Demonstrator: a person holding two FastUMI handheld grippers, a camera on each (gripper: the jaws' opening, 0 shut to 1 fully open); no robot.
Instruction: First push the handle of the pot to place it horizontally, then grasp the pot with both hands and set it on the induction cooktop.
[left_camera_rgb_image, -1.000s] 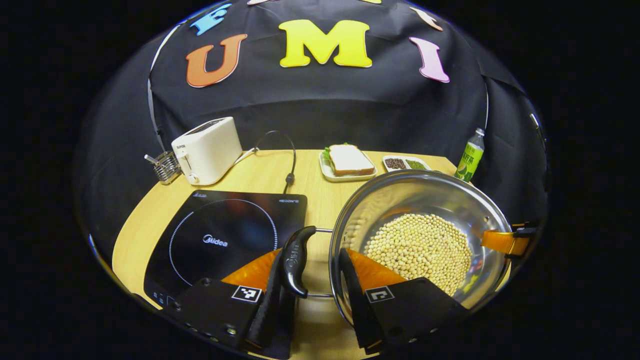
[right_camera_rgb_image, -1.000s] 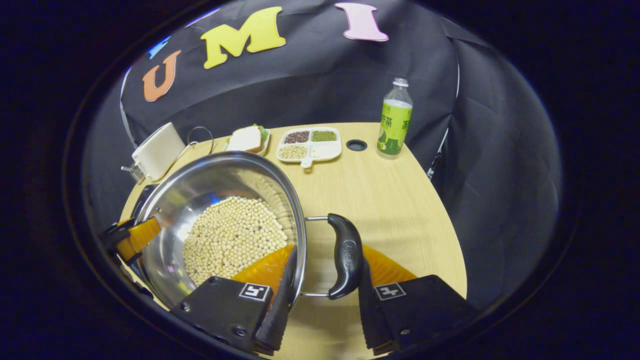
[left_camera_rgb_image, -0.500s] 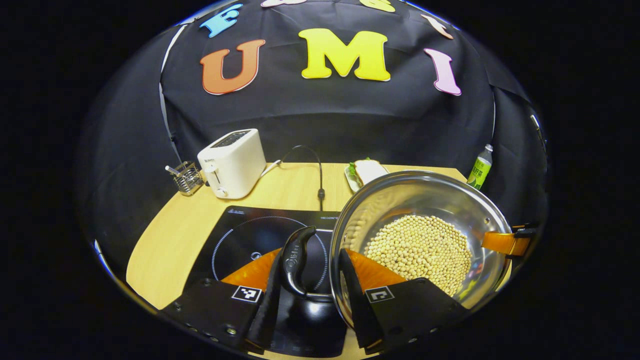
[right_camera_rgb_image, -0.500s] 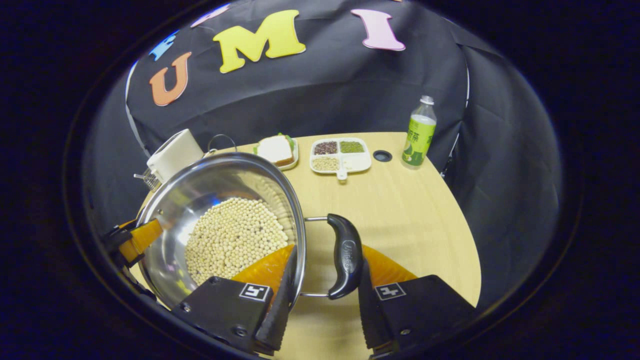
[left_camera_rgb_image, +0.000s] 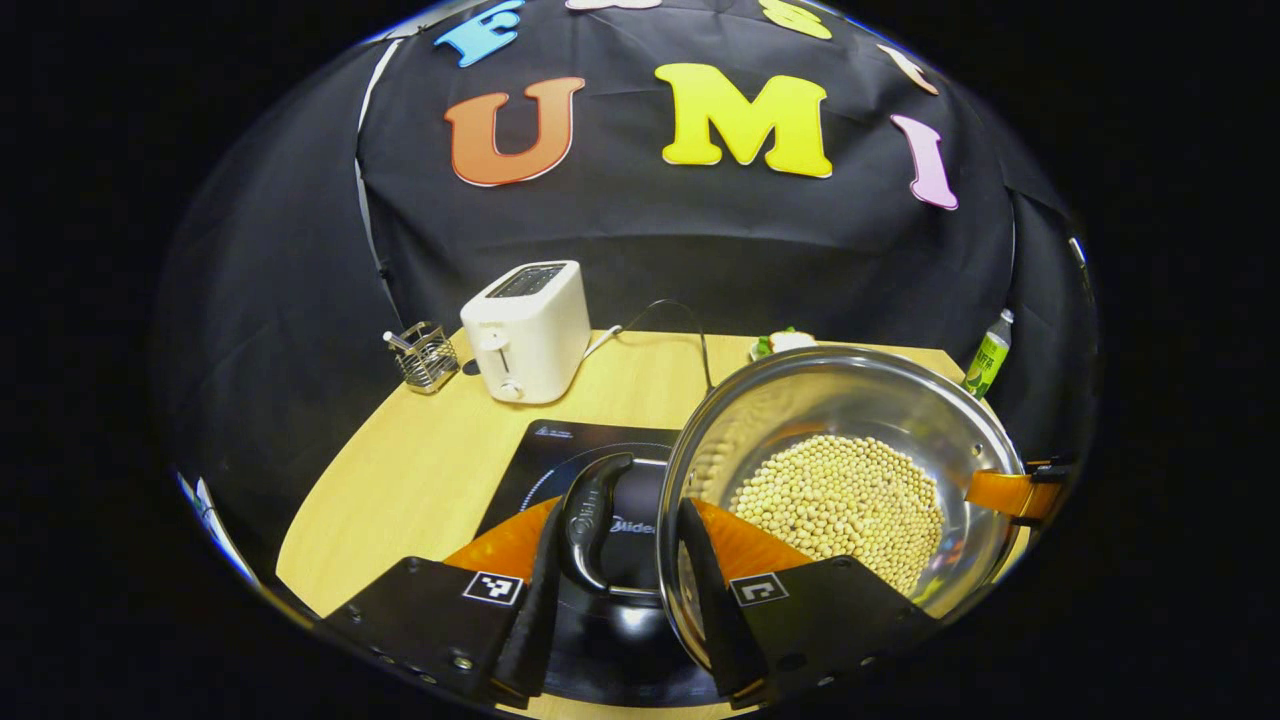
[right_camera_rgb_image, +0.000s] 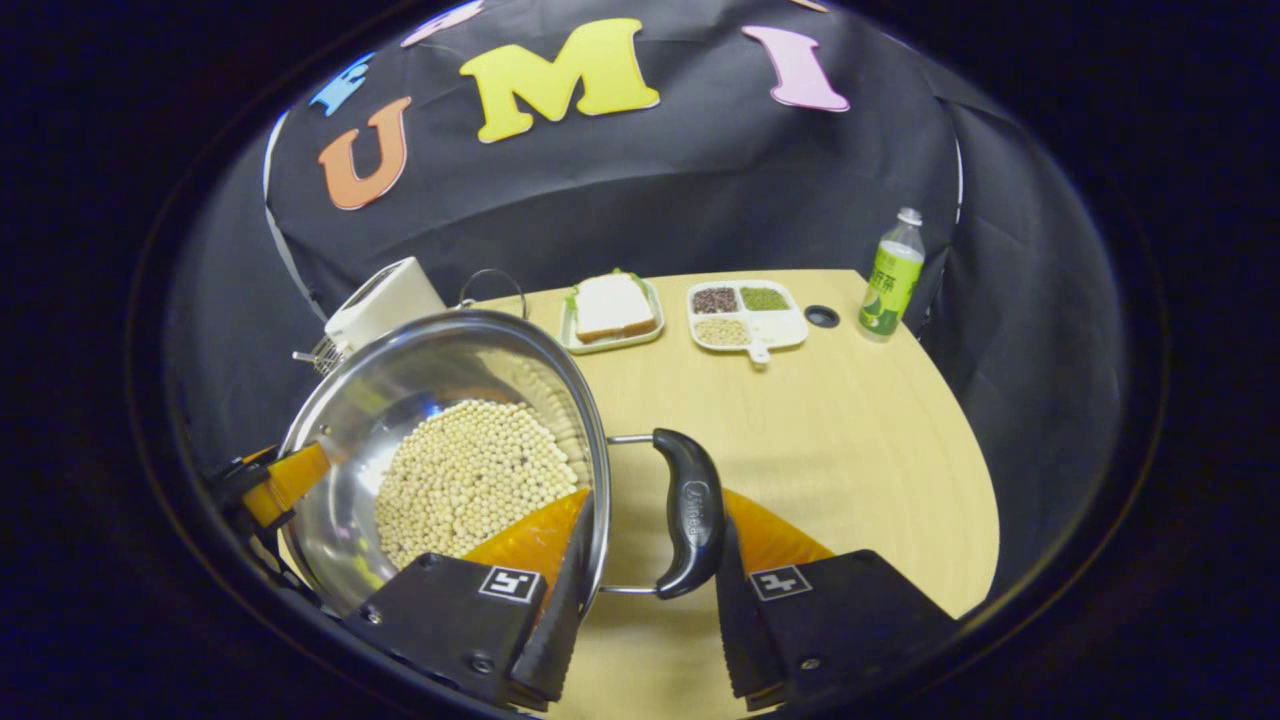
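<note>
A steel pot (left_camera_rgb_image: 850, 400) full of pale beans hangs off the table, carried between both grippers. My left gripper (left_camera_rgb_image: 615, 590) is shut on its black left handle (left_camera_rgb_image: 592, 515), one finger outside the handle and one inside the pot wall. Under that handle lies the black induction cooktop (left_camera_rgb_image: 555, 445). My right gripper (right_camera_rgb_image: 650, 590) is shut the same way on the black right handle (right_camera_rgb_image: 690, 510) and the rim of the pot (right_camera_rgb_image: 440, 345). Both handles lie level. The right gripper's orange finger (left_camera_rgb_image: 1005, 490) shows at the pot's far rim, as does the left gripper's orange finger (right_camera_rgb_image: 280, 480).
A white toaster (left_camera_rgb_image: 528, 325) and a wire utensil rack (left_camera_rgb_image: 425, 355) stand behind the cooktop, with a black cable (left_camera_rgb_image: 690, 330) beside them. At the back of the wooden table (right_camera_rgb_image: 850, 440) are a sandwich plate (right_camera_rgb_image: 612, 310), a divided tray of beans (right_camera_rgb_image: 745, 315) and a green bottle (right_camera_rgb_image: 892, 275).
Both grippers have carried the pot to the left. The cooktop, earlier to the left of the pot, now lies beneath its left handle and rim. Both grips are unchanged.
</note>
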